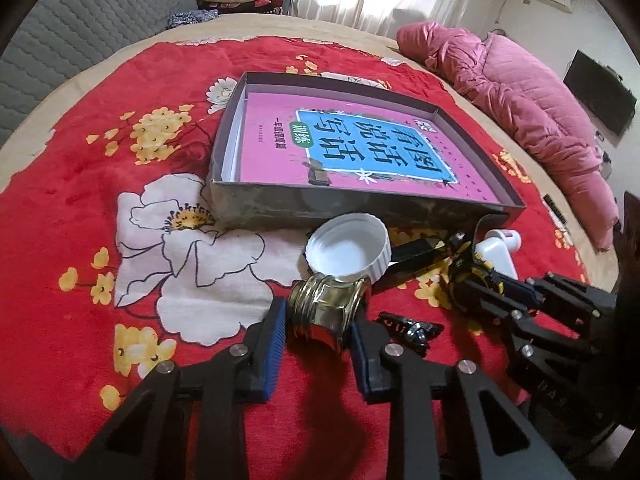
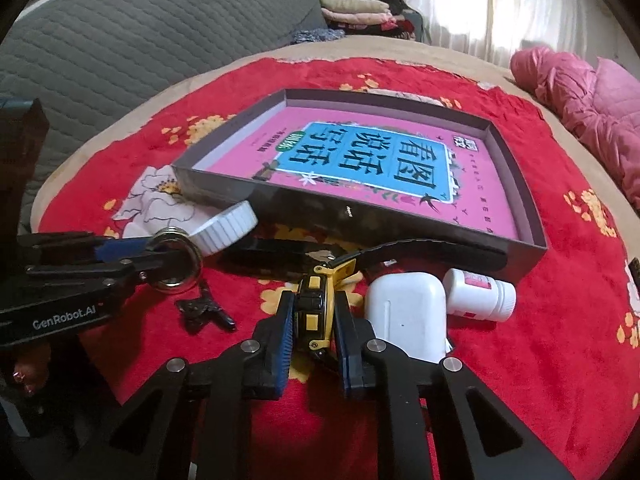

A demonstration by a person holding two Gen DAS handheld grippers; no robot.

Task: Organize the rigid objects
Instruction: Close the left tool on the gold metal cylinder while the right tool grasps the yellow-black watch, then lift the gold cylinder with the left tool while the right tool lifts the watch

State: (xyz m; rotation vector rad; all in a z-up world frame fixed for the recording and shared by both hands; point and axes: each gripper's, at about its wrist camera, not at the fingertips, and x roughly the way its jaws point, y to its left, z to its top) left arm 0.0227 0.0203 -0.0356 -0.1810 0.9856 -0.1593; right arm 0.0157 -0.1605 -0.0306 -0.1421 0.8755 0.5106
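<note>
- The brass fitting (image 1: 325, 312), low in the left view at 6 o'clock, sits clamped in the left gripper (image 1: 318, 334), ready for lifting.
- The right gripper (image 2: 313, 320) pinches the yellow watch (image 2: 316, 300) likewise.
- The grey box (image 1: 352, 200), at 12 o'clock, holds a pink book (image 1: 360, 148); I judge it the destination.
</note>
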